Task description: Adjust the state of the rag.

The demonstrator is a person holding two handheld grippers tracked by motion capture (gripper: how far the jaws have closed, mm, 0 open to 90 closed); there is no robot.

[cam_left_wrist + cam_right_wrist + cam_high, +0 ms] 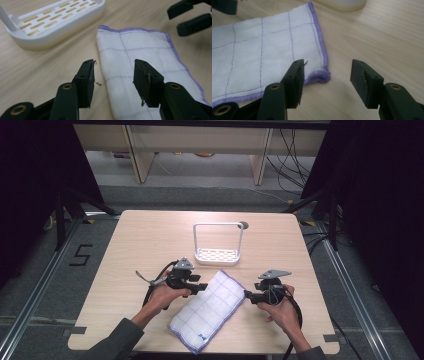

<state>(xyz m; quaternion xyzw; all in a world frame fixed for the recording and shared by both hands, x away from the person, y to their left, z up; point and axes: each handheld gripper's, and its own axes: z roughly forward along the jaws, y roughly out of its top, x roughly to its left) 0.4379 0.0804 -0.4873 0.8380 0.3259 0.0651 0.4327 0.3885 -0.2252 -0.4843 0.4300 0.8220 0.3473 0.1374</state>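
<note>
Left gripper [204, 287] and right gripper [246, 295] flank folded cloth [207, 310], jaws apart, empty; right gripper view shows curled cloth corner; white rack [218, 255] behind.

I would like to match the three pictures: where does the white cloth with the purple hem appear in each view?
High view: the cloth lies folded on the table's near middle, between the two grippers.
Left gripper view: it spreads from centre to lower right, past the open jaws.
Right gripper view: it covers the left half, one corner near the left jaw.
Shared landmark: the white slotted rack, just beyond the cloth.
</note>
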